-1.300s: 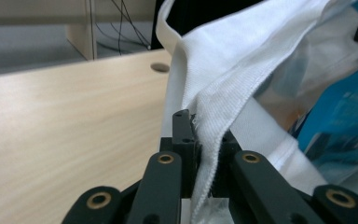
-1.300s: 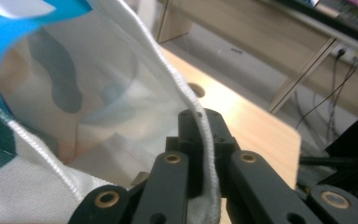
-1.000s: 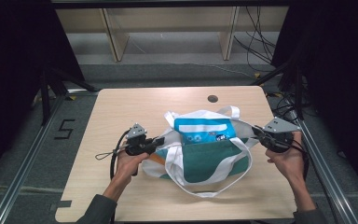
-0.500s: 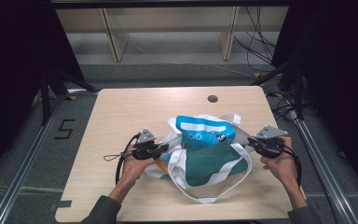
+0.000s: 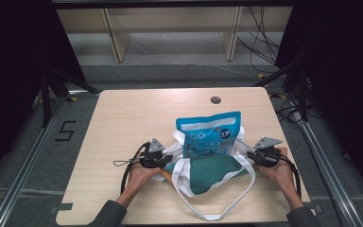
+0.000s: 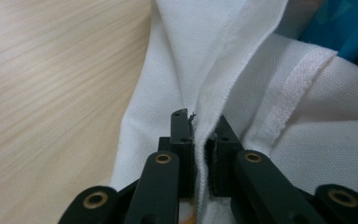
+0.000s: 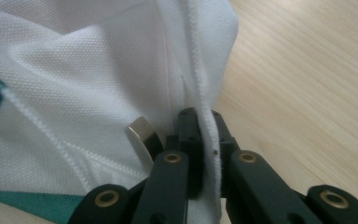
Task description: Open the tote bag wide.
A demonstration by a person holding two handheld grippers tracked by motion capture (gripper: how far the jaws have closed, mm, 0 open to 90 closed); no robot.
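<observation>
On the left of the high view, the person's left hand holds the left tongs low over the wooden bench, pointing inward at the left side of a white and green bag. A black cable loops out from these tongs toward the left. In the left gripper view the two black jaws are closed on a fold of the bag's white cloth, with the stitched edge running up between them; pale wood grain fills the left part of that view and a sliver of blue shows at the upper right.

In the middle, the bag lies on the near half of the bench, its white handle looping toward the near edge. A blue packet stands upright at the bag's far side, between the two tongs.

Farther back, a small dark round hole sits in the benchtop.

On the right, the right hand holds the right tongs against the bag's right side. In the right gripper view its jaws are pinched on a white seam of the bag, with a strip of green trim at lower left and a small shiny metal piece just beside the left jaw.
</observation>
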